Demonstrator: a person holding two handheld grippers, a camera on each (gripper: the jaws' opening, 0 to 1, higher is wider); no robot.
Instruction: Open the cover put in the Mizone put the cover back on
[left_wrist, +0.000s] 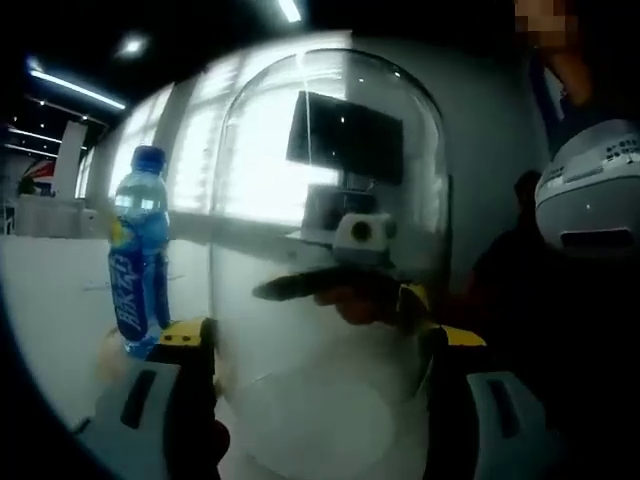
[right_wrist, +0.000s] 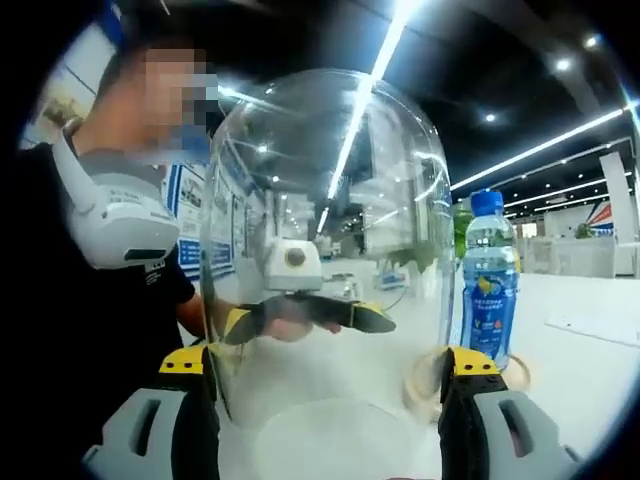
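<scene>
While both grippers stand at the dome, it is the bottle's side that matters. Nearest, the left gripper (left_wrist: 318, 400) has its jaws spread wide around the base of the clear cover (left_wrist: 330, 200), one yellow-tipped jaw at each flank of the glass; the right gripper (right_wrist: 330, 410) does the same from the opposite side, so the cover is held between the two, standing upright, long axis vertical. Whether its rim is touching the white table (left_wrist: 50, 300) I cannot tell. Just beyond, outside the glass, the Mizone (left_wrist: 140, 250) stands upright on the table, beside the left gripper's left jaw and, in the right gripper view, just past the right jaw (right_wrist: 490, 280). Neither gripper looks clearly nearer. I'd judge the cover must go up before the bottle can go under. Farther off sits a person with a headset.
</scene>
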